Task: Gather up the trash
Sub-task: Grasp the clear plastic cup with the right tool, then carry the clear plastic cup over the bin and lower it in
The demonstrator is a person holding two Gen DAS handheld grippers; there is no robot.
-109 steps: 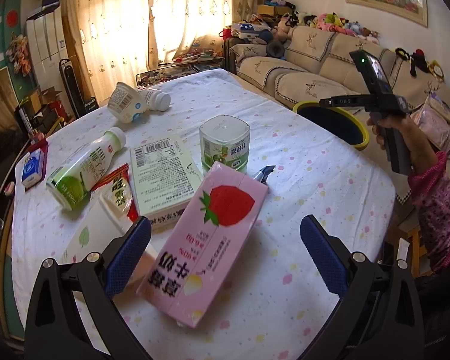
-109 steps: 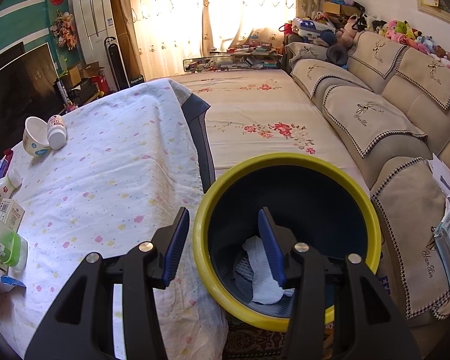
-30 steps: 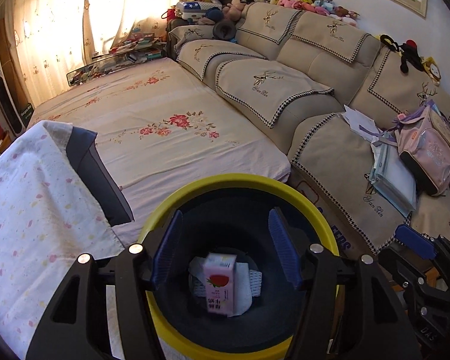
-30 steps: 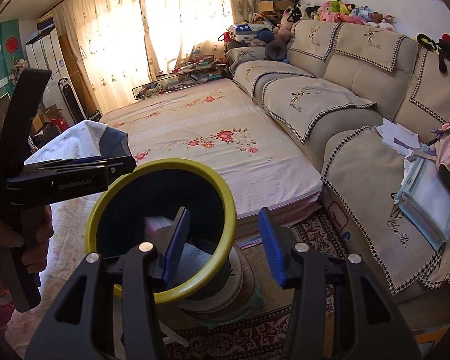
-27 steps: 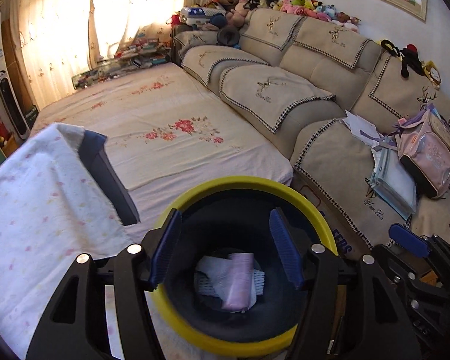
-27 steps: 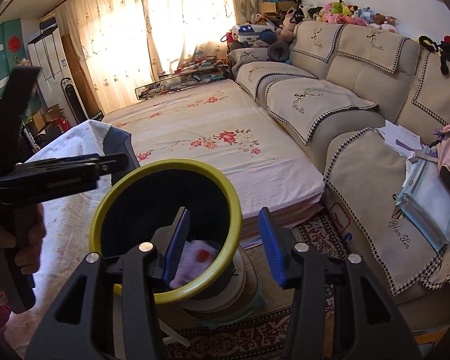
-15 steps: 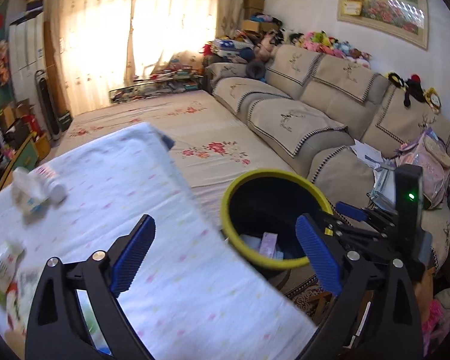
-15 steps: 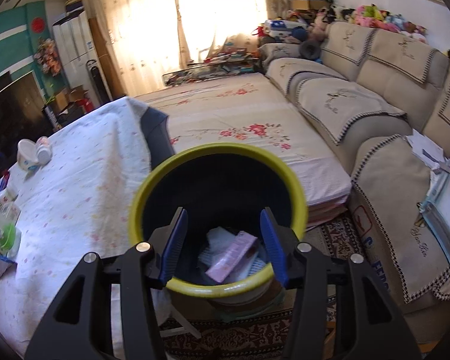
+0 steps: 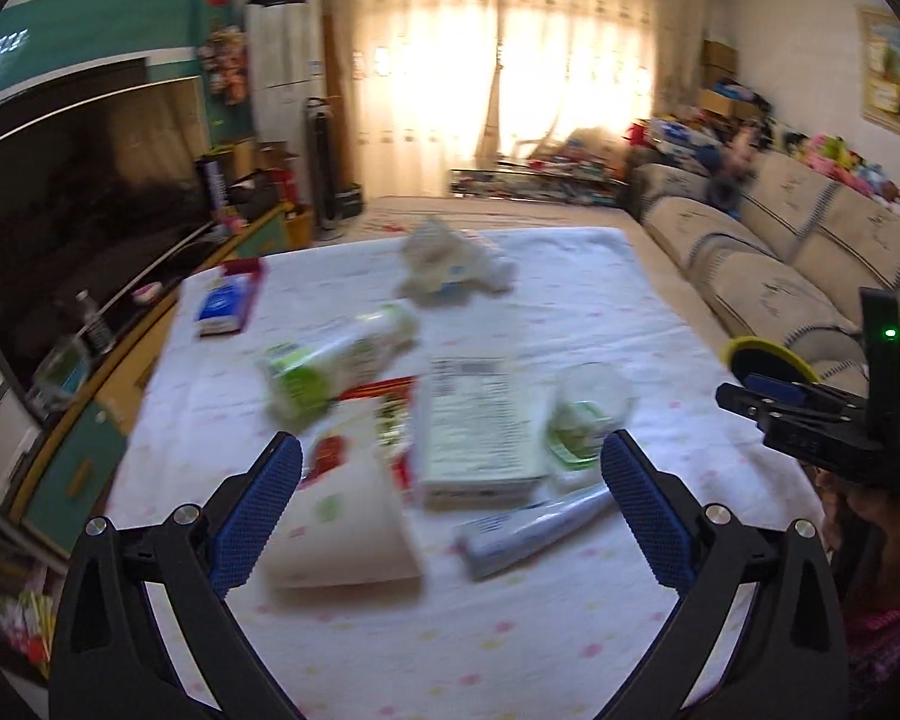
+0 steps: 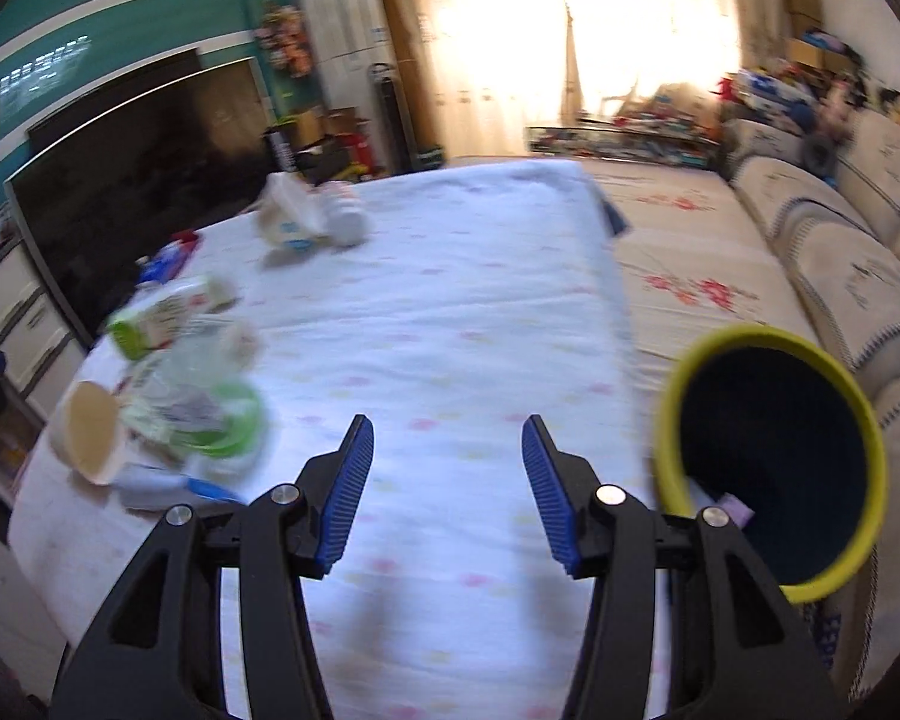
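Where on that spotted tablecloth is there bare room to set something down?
The tablecloth lies bare across its middle and along the side toward the yellow-rimmed bin, right under the right gripper. The near edge below the left gripper is bare too. The litter crowds the other side: green bottle, flat box, tube.

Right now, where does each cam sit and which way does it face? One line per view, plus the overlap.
Left wrist: on the left gripper, angled down over the table at the trash pile; its jaws are opening with nothing between them; the right gripper and the hand holding it show at the right edge.
Right wrist: on the right gripper, angled down over bare tablecloth, yellow-rimmed bin at right; jaws open, nothing between them.
Shared: the table, the green-labelled bottle, the bin, TV, curtains, sofa.
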